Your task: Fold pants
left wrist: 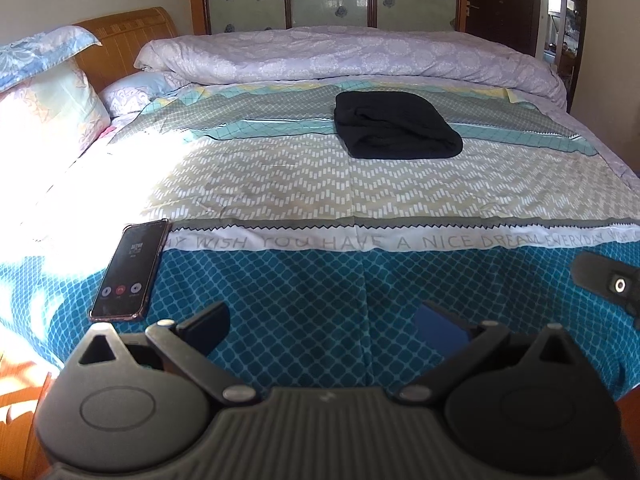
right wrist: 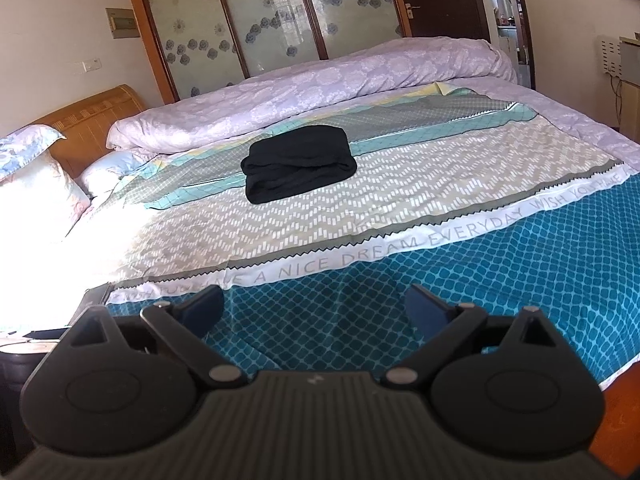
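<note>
Two hand-held grippers hover low over the near edge of a bed, both pointing across it toward the far side. The left gripper [left wrist: 322, 330] sits level with its jaws spread wide and nothing between them; the right gripper [right wrist: 314, 312] is tilted slightly, its jaws likewise parted and empty. The black pants [left wrist: 396, 126] lie folded into a compact bundle on the patterned bedspread [left wrist: 280, 184], well apart from both tools and just in front of a rolled lilac quilt [left wrist: 340, 54]. A phone [left wrist: 130, 270] with a lit screen rests on the bedspread near the left gripper. Pillows [left wrist: 44, 100] lean against the wooden headboard [left wrist: 120, 44].
</note>
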